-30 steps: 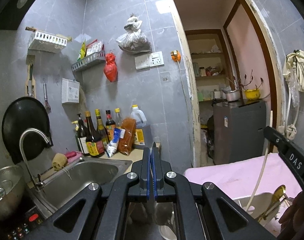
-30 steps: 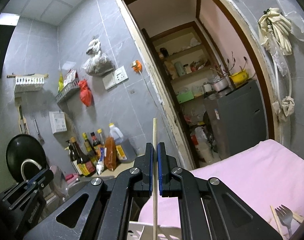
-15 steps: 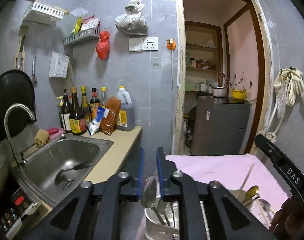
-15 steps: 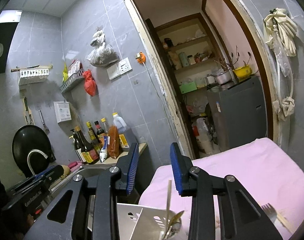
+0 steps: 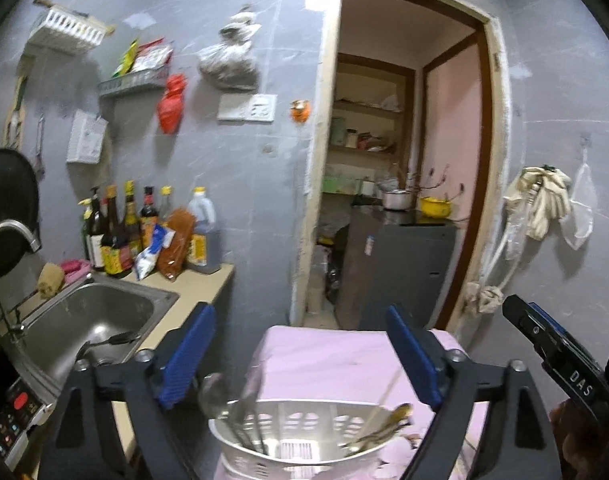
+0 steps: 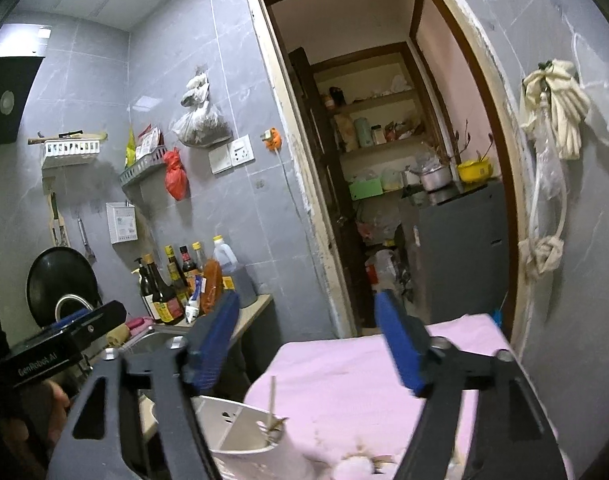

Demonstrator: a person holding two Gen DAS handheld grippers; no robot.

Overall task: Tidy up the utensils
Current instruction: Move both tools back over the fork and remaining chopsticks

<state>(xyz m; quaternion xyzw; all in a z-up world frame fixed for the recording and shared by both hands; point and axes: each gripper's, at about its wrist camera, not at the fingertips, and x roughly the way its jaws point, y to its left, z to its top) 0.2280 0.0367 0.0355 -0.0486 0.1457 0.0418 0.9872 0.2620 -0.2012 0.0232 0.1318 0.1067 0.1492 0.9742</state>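
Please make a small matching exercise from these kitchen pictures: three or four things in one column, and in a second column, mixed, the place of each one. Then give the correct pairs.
Things:
1. white utensil basket
2. red bag
3. sauce bottles
4. yellow bowl

Places:
A. hanging on the tiled wall under the grey shelf
B. on the dark cabinet behind the doorway
C. on the pink cloth, holding spoons and a chopstick
D. on the counter beside the sink

Pairs: 1-C, 2-A, 3-D, 4-B
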